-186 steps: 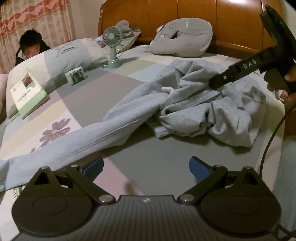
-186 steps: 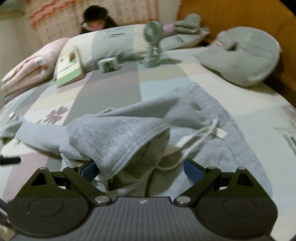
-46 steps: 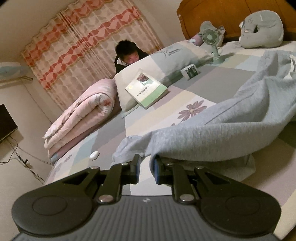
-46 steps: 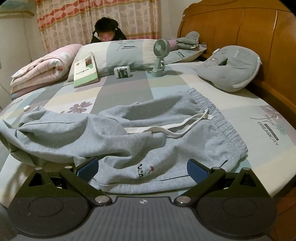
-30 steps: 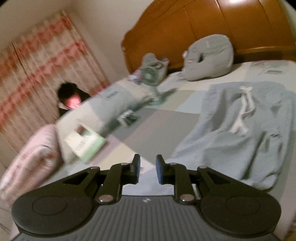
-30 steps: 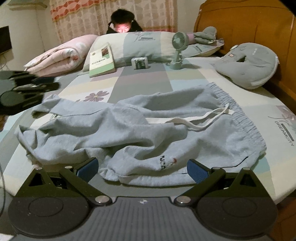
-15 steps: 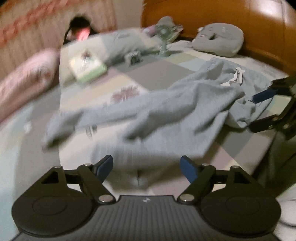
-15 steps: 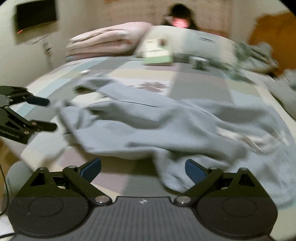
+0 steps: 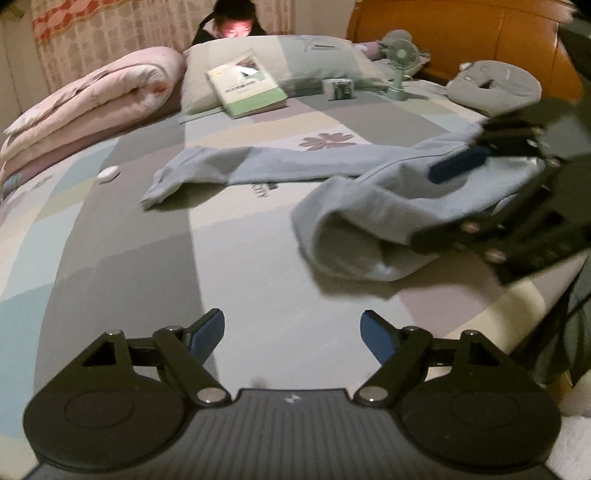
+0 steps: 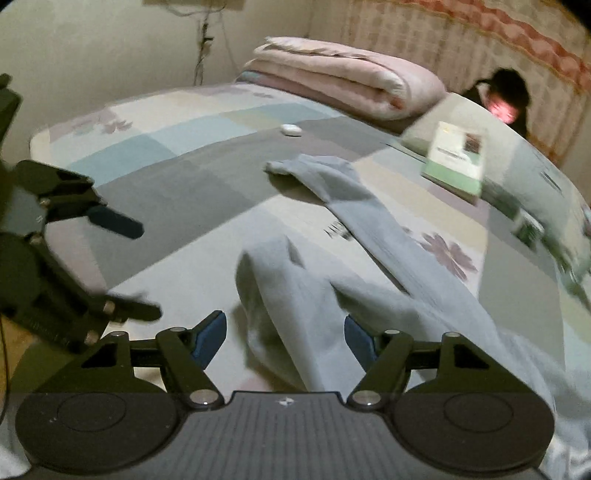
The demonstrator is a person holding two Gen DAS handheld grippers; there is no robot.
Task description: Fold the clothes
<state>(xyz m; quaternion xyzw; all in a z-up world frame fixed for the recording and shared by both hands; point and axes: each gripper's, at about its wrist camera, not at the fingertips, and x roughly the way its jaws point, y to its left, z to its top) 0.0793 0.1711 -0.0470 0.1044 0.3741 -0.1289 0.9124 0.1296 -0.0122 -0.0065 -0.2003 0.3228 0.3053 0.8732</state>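
Grey sweatpants (image 9: 369, 206) lie across the patchwork bed (image 9: 140, 236), their legs pointing toward me. One leg (image 10: 332, 181) stretches far out flat. The other leg's open cuff (image 10: 273, 295) sits between the jaws of my right gripper (image 10: 284, 336), which are closing; the pads (image 10: 212, 330) are not pressing on the cloth. From the left wrist view, the right gripper (image 9: 424, 208) straddles that cuff (image 9: 351, 243). My left gripper (image 9: 291, 332) is open over bare sheet, left of the cuff, holding nothing. It also shows at the left in the right wrist view (image 10: 140, 269).
A rolled pink quilt (image 9: 92, 99) lies at the far left. On the pillow (image 9: 306, 59) rest a green book (image 9: 247, 85), a small box (image 9: 340, 88) and a desk fan (image 9: 400, 62). A grey cushion (image 9: 495, 85) leans by the wooden headboard (image 9: 461, 33). A person (image 9: 232, 22) sits behind the pillow. A small white object (image 9: 109, 173) lies on the sheet.
My left gripper went from shut to open and swung to the legs' end of the bed. My right gripper moved left along the sweatpants to the near cuff, and its jaws narrowed.
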